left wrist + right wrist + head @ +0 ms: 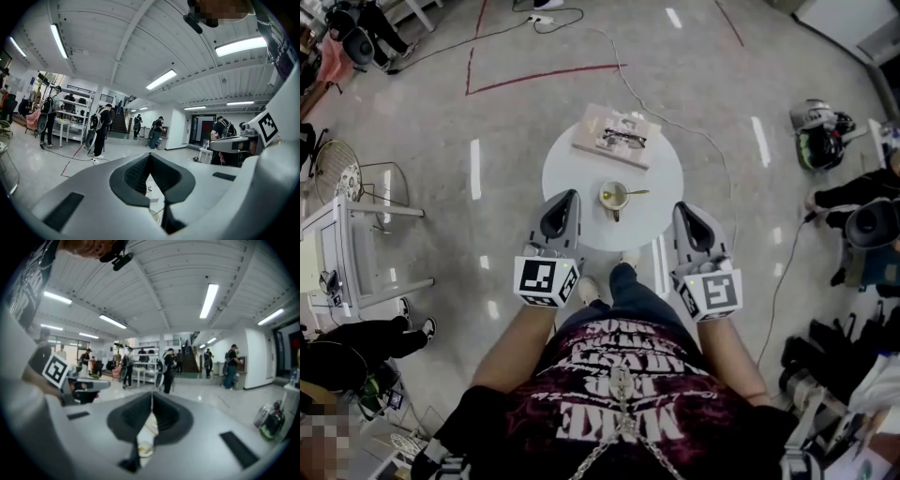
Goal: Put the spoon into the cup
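Observation:
A small pale cup [614, 198] stands near the middle of the round white table [572, 169]. A gold spoon [630, 193] rests with its bowl in the cup and its handle sticking out over the rim to the right. My left gripper [573, 196] hovers at the table's near left edge, jaws together and empty. My right gripper [680, 207] hovers at the near right edge, also shut with nothing in it. Below the closed jaws, the cup [154, 214] shows in the left gripper view, and the cup [145, 449] shows likewise in the right gripper view.
A flat book-like board [616, 136] with glasses on it lies at the table's far side. A white cart [342, 248] stands on the left, bags [818, 133] and seated people on the right. Cables [712, 150] and red tape lines cross the floor.

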Demonstrator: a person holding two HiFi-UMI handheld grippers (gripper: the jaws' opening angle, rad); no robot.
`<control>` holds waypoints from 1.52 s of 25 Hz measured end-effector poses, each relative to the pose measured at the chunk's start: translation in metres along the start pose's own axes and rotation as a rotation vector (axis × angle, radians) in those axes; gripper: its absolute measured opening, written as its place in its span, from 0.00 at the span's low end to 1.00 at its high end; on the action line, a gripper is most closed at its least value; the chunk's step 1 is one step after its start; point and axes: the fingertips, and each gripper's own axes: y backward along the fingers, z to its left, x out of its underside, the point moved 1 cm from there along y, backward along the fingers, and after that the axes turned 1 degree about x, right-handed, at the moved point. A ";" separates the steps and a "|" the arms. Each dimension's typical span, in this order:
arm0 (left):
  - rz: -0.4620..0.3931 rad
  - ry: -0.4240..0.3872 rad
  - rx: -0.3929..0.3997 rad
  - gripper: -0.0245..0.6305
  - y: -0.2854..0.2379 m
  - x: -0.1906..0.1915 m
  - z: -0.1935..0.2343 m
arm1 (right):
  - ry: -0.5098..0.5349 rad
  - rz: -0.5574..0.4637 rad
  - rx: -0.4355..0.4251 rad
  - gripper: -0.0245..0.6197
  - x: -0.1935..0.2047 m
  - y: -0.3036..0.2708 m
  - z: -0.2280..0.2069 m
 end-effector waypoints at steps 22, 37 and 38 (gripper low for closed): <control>0.057 0.010 -0.067 0.08 -0.073 0.012 0.015 | -0.017 0.020 -0.088 0.09 0.002 -0.067 -0.053; 0.087 -0.001 -0.104 0.08 -0.075 0.017 0.019 | -0.023 0.017 -0.139 0.09 0.003 -0.087 -0.062; 0.081 -0.001 -0.094 0.08 -0.074 0.014 0.020 | -0.022 0.017 -0.129 0.09 0.002 -0.086 -0.060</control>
